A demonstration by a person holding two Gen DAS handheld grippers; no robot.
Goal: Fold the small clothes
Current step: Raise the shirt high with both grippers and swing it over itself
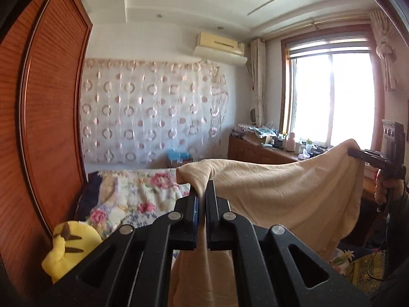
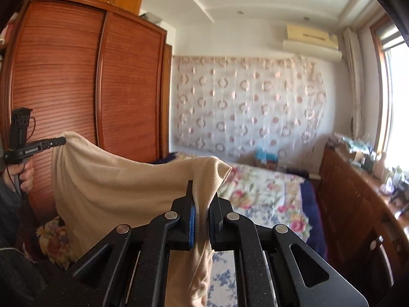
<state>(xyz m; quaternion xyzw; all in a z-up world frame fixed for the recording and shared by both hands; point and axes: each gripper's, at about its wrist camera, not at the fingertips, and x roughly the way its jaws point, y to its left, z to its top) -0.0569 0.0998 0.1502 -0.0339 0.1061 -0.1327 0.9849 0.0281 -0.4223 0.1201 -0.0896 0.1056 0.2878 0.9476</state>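
As both grippers pinch, cloth (image 1: 281, 194) edge taut

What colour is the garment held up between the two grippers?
Plain beige, no pattern: the garment shows best in the left wrist view.

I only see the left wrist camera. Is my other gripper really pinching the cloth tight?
Observer: Yes. Up close, the right gripper has its fingers shut on the beige cloth, and a loose end hangs down between them.
Operator: What does my left one look like from over there?
Observer: The left gripper pinches the other corner in front of the wardrobe, and a hand is wrapped round its handle.
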